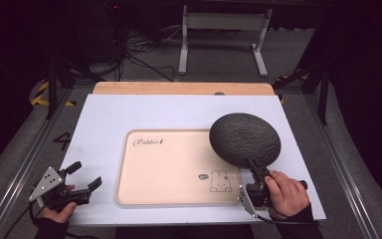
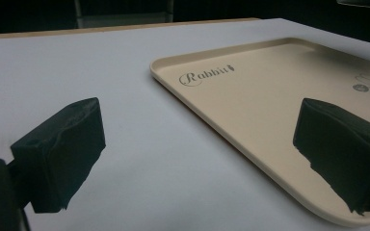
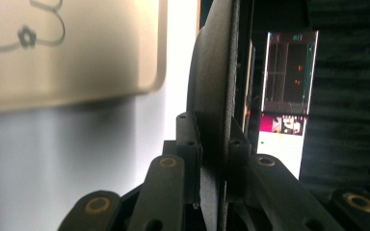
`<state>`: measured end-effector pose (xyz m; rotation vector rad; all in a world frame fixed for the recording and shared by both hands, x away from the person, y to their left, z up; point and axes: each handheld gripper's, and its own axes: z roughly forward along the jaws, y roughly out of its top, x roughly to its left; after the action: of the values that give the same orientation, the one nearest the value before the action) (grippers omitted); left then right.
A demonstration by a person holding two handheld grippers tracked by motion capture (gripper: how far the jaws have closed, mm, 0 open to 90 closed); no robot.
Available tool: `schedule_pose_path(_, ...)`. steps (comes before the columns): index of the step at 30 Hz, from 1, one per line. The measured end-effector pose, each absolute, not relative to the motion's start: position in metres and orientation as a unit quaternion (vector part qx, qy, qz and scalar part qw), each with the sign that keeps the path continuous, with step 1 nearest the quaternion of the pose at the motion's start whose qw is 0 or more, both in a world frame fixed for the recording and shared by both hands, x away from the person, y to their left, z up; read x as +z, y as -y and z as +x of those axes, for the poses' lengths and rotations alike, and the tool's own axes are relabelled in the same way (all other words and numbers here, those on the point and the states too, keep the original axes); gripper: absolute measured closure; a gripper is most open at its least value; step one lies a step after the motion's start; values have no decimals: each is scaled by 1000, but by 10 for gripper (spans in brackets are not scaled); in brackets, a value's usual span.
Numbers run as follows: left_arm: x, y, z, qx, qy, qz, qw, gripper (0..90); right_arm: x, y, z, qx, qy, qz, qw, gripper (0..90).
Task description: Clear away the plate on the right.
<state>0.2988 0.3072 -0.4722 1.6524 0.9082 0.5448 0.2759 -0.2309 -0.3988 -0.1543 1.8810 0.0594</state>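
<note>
- The right tool (image 1: pixel 255 172) is clamped on the rim of a dark round plate (image 1: pixel 244 139); in the right gripper view the plate's edge (image 3: pixel 215 120) sits tight between the two jaws.
- The plate is lifted and tilted, above the right corner of the beige tray (image 1: pixel 176 172) nearest the person, partly over the tray and partly over the desk (image 1: pixel 104 119) beside it.
- So the pick-up seems done; judging from this position, the plate is not yet set down flat on the tray.
- The left tool (image 1: pixel 87 177) rests on the desk to the left of the tray, jaws wide apart, holding nothing.
- The tray surface, with a rabbit drawing (image 1: pixel 220 181), is free.
</note>
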Motion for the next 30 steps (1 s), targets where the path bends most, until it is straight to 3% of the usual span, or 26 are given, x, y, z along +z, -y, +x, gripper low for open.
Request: schedule_pose_path(30, -472, -307, 298, 228, -380, 701, 559, 44, -385, 170, 279, 78, -799, -141, 579, 816)
